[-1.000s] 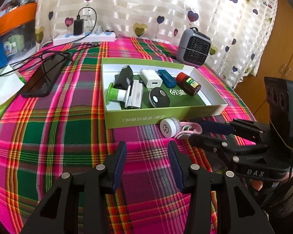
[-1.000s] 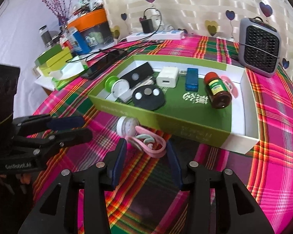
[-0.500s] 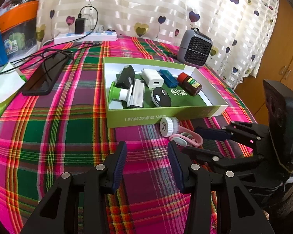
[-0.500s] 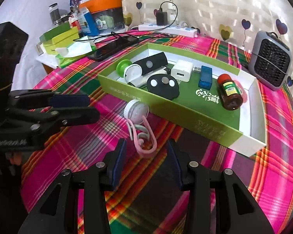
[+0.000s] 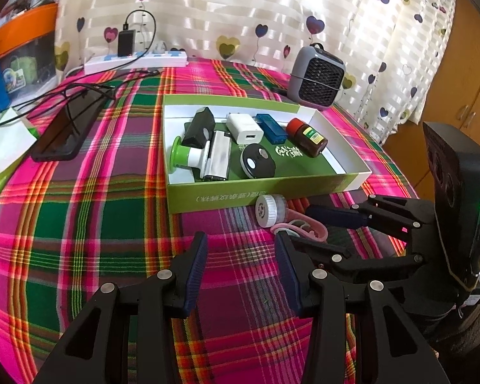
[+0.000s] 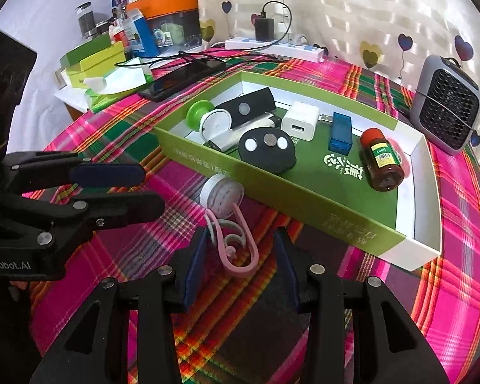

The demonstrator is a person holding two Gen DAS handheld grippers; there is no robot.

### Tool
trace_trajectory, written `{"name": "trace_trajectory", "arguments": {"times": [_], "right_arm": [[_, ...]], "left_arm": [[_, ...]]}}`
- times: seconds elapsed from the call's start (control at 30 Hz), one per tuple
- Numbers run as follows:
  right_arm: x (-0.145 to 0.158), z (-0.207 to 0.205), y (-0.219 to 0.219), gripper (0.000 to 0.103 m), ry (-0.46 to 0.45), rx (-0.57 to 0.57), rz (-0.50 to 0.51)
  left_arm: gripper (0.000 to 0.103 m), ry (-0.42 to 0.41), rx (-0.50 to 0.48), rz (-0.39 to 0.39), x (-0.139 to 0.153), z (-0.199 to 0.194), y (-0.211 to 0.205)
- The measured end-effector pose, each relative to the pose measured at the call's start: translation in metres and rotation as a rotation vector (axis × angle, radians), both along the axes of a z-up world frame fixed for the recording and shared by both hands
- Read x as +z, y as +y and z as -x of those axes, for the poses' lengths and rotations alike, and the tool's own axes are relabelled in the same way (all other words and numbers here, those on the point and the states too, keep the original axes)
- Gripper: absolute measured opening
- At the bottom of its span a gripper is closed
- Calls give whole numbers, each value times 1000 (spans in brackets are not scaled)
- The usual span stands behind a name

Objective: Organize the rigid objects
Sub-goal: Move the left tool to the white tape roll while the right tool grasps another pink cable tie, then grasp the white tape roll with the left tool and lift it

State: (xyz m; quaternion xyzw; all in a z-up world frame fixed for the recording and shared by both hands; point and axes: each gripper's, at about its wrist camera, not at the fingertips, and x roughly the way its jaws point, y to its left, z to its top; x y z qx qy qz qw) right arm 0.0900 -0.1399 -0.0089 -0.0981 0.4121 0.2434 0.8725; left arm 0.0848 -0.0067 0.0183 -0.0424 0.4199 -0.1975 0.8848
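A green and white box point(image 5: 265, 193) point(image 6: 352, 224) on the plaid table holds several small objects: a brown bottle point(image 6: 380, 160), a white charger point(image 6: 299, 124), a blue USB stick point(image 6: 340, 132), a black oval remote point(image 6: 265, 148). In front of the box lie a white round cap point(image 5: 268, 210) point(image 6: 221, 199) and a pink strap point(image 5: 300, 228) point(image 6: 236, 249). My right gripper point(image 6: 240, 256) is open with the pink strap between its fingers, and also shows in the left wrist view point(image 5: 316, 233). My left gripper point(image 5: 240, 262) is open and empty, left of the strap.
A grey mini heater point(image 5: 316, 78) stands behind the box at the right. A black phone point(image 5: 70, 124) with cables, a power strip point(image 5: 134, 60) and tissue boxes point(image 6: 112, 80) lie at the left. The table's edge runs along the right.
The right gripper has moved forward so the pink strap now lies between its fingers. The left gripper has shifted slightly and stays open.
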Motion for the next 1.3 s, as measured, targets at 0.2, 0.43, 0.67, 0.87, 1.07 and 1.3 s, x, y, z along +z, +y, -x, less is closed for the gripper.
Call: {"name": "trace_trajectory", "arguments": {"times": [0.2, 0.43, 0.67, 0.87, 1.07, 1.3], "right_arm": [[0, 3, 0, 30, -3, 13, 4], [1, 9, -6, 26, -4, 3, -2], [2, 17, -26, 24, -9, -45, -11], [3, 19, -40, 24, -4, -82, -25], [2, 19, -42, 24, -5, -90, -24], [2, 19, -44, 24, -4, -96, -29]], "left_arm": [[42, -3, -7, -1, 1, -3, -4], [42, -1, -27, -21, 3, -12, -20], [42, 5, -48, -67, -1, -19, -41], [43, 7, -44, -106, -5, -25, -52], [43, 15, -22, -124, -8, -30, -55], [43, 24, -10, -132, -12, -35, -59]]}}
